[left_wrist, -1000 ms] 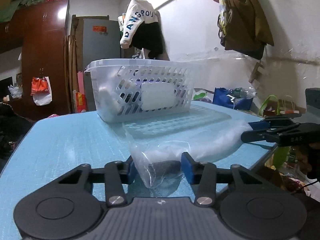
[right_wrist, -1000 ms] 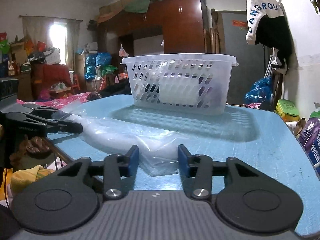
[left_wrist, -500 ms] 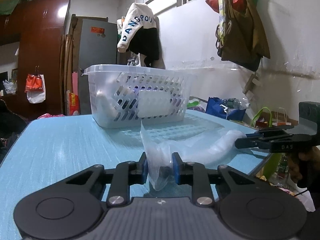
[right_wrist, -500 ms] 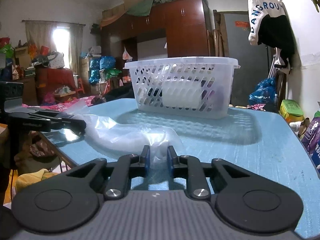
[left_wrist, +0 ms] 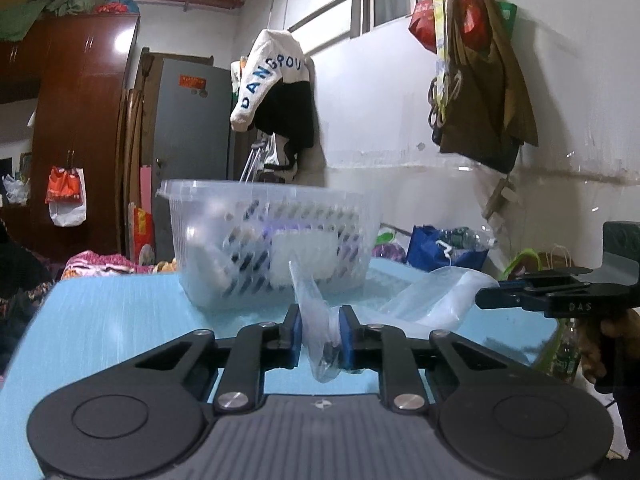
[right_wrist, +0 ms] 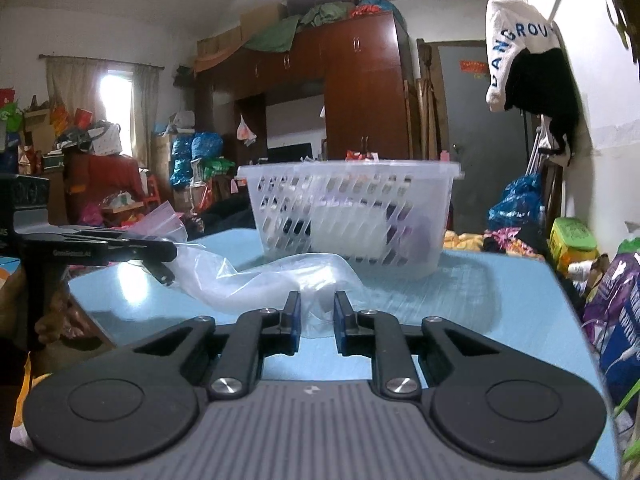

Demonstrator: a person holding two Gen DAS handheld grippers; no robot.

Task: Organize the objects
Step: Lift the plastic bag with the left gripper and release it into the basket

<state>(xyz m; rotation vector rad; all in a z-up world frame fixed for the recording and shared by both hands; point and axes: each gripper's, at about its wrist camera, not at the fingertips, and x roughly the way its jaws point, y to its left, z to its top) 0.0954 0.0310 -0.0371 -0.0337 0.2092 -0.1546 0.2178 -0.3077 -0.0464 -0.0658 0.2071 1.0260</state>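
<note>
A light blue tabletop (left_wrist: 100,320) in a cluttered room carries a white slotted basket (left_wrist: 272,248), and a clear plastic bag (right_wrist: 280,280) lies just in front of the basket. The left tongs (left_wrist: 320,340) and the right tongs (right_wrist: 316,322) each pinch one end of it. Only the right view shows the curtained window (right_wrist: 116,96) far left of the basket; only the left shows bags (left_wrist: 476,92) hanging on the wall to its right.

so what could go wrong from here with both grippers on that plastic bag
1. The clear plastic bag is thin and bunched between the left gripper pads; it could slip out or tear if the two grippers pull apart.
2. The right gripper holds only a fold of film, so that end may slide free.
3. The bag drapes right in front of the white basket; it could snag the rim or nudge the basket across the blue table.
</note>
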